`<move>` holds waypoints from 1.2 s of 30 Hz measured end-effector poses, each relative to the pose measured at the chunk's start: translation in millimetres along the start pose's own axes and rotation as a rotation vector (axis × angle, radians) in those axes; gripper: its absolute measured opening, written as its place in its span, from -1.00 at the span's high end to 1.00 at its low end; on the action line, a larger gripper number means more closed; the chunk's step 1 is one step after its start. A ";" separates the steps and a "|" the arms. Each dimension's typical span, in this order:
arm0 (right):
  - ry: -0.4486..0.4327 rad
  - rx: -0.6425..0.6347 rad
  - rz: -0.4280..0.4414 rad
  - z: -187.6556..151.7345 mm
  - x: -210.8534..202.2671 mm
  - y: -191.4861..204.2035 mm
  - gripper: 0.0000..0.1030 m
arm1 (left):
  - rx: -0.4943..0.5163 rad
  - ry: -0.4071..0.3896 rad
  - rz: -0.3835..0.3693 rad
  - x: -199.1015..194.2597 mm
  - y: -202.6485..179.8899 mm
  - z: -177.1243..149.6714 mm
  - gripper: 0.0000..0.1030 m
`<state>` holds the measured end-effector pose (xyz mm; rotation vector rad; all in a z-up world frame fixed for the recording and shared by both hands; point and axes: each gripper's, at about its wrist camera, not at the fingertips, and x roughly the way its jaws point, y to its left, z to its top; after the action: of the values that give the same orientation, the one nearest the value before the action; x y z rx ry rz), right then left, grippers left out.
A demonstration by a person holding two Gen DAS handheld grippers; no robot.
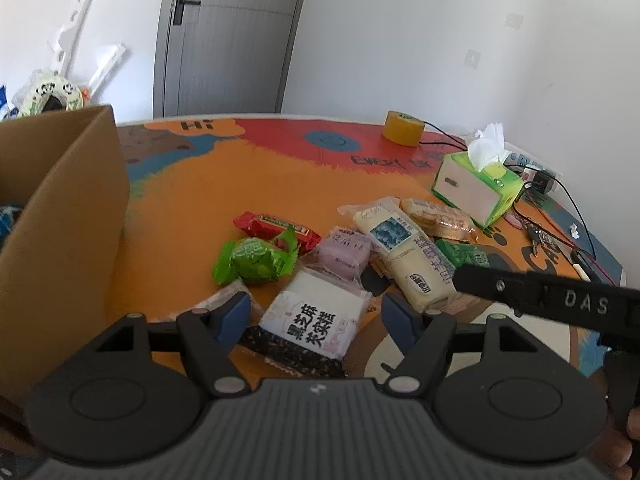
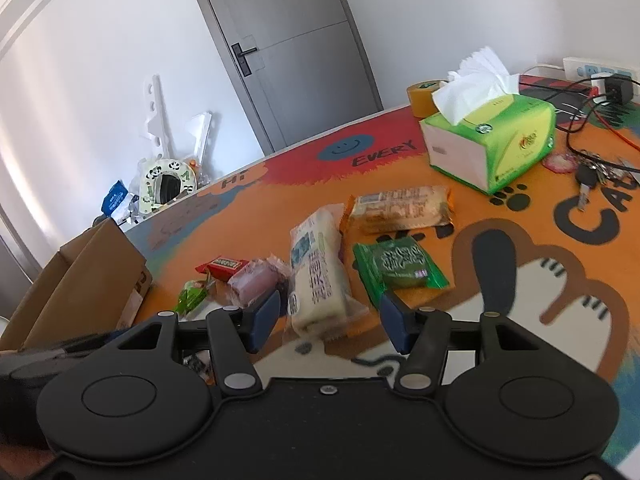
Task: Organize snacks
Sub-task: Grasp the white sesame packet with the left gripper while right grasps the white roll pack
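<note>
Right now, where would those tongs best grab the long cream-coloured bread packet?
Across its narrow middle, from above. The long cream-coloured bread packet lies flat, and the open right tongs already straddle its near end. Its width fits between them; its length would not.

We hold our left gripper [image 1: 316,314] spread wide over a white snack packet with black lettering [image 1: 316,322], which lies between the blue pads without touching either. Beyond it on the bench [image 1: 192,200] lie a green candy [image 1: 254,260], a red bar [image 1: 280,228], a purple cake [image 1: 344,254] and a long cream packet [image 1: 404,256]. A cardboard box [image 1: 68,232] stands at our left. Our right gripper [image 1: 540,294] reaches in from the right edge.
</note>
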<state>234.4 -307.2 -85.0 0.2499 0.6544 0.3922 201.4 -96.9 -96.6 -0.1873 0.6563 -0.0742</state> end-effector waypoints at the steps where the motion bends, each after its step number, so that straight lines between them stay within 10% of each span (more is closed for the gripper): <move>1: 0.001 -0.004 0.001 0.6 3.3 0.7 -0.09 | 0.001 0.008 0.000 2.4 0.6 -0.9 -0.39; 7: 0.034 0.007 0.006 -3.1 20.0 0.0 -0.07 | 0.007 0.035 0.027 11.1 1.2 -5.8 -0.38; 14: 0.055 0.010 0.042 -11.3 14.8 -1.9 0.71 | 0.034 0.028 0.043 7.3 -3.7 -9.9 -0.17; 20: 0.059 0.012 0.042 -22.1 -2.3 -7.4 0.97 | 0.029 0.026 0.041 -0.9 -6.8 -16.2 -0.15; 30: 0.052 0.013 0.018 -32.6 -34.0 -18.3 0.95 | 0.019 0.021 0.048 -9.2 -7.9 -21.0 -0.15; 36: 0.048 0.016 0.015 -25.7 -21.3 -13.9 0.51 | 0.007 0.002 0.061 -11.1 -5.2 -19.4 -0.15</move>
<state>206.5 -326.2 -98.1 0.2615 0.7037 0.4085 180.7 -103.4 -104.0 -0.1603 0.6633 -0.0186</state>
